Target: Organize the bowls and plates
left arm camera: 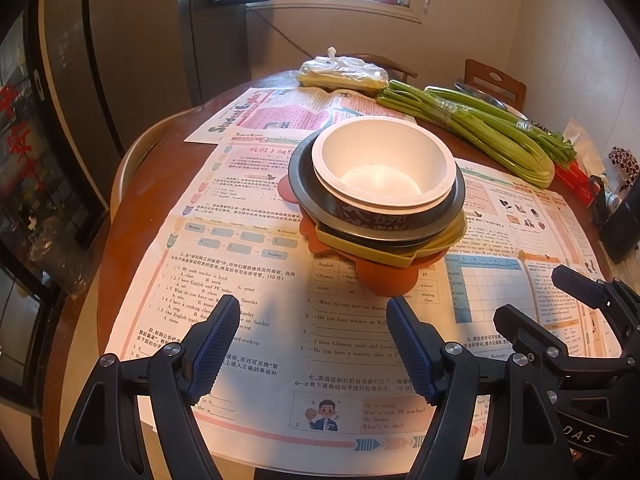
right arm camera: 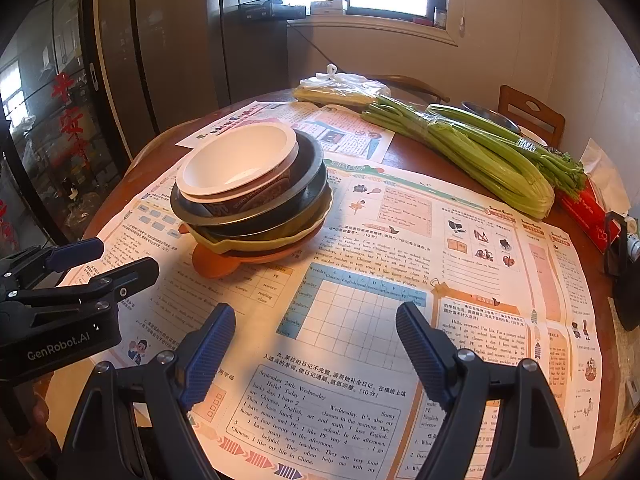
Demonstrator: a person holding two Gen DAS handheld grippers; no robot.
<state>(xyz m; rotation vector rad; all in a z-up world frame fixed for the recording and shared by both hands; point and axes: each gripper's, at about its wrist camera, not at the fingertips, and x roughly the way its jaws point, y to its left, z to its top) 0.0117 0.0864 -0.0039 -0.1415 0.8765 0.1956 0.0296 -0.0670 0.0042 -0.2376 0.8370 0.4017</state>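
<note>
A stack of dishes stands on newspaper in the middle of the round table. On top is a white bowl (left arm camera: 384,160) (right arm camera: 240,160), nested in a dark patterned bowl (left arm camera: 376,218) (right arm camera: 224,208). Under them lie a dark plate (left arm camera: 298,184) (right arm camera: 318,172), a yellow dish (left arm camera: 360,246) (right arm camera: 240,245) and an orange plate (left arm camera: 386,282) (right arm camera: 212,262). My left gripper (left arm camera: 312,312) (right arm camera: 124,256) hovers open, short of the stack's near side. My right gripper (right arm camera: 314,312) (left arm camera: 532,294) is open over the newspaper, to the right of the stack. Neither holds anything.
Celery stalks (left arm camera: 480,128) (right arm camera: 480,152) and a plastic bag of vegetables (left arm camera: 344,72) (right arm camera: 344,90) lie at the back of the table. A red box (right arm camera: 588,212) and a dark object (right arm camera: 624,264) sit at the right edge. A wooden chair (right arm camera: 532,116) stands behind.
</note>
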